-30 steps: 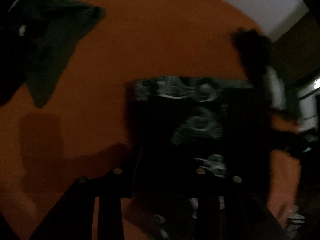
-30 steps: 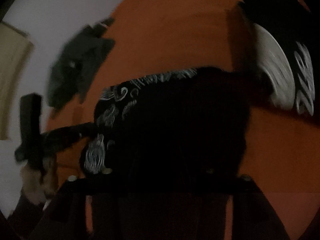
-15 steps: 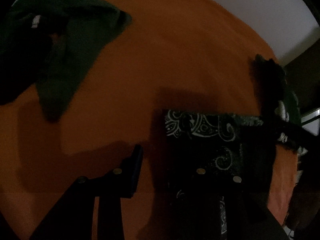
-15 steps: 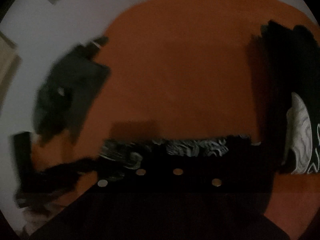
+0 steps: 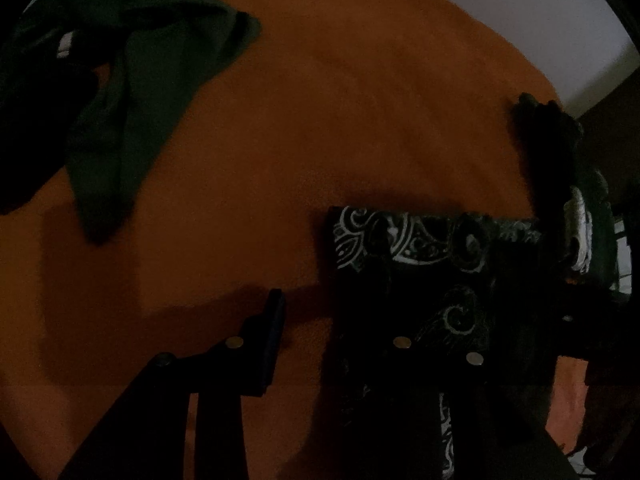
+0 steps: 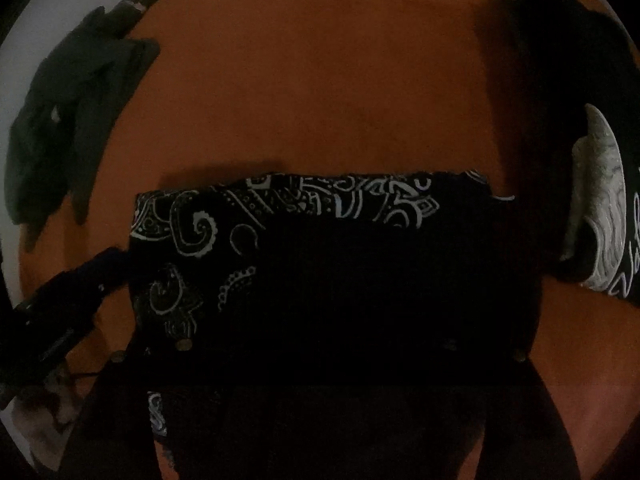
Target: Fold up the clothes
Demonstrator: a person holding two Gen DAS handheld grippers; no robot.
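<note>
R gripper (image 6: 320,344) jaws spread wide, just been opening, paisley-print garment (image 6: 304,248) lying under and between them, no pinch visible. L gripper (image 5: 336,344) part-open: left finger (image 5: 268,340) over bare orange surface (image 5: 320,100), right one lost against the garment's edge, so can't tell if it grips. Garment sits folded mid-surface; green garment (image 5: 120,100) and printed black tee (image 6: 600,200) well apart. Risk: L lifts with cloth snagged and the fold springs open.

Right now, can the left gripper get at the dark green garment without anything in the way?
Probably yes: only bare orange surface lies between the left gripper and the dark green garment; the patterned cloth sits to the other side.
</note>
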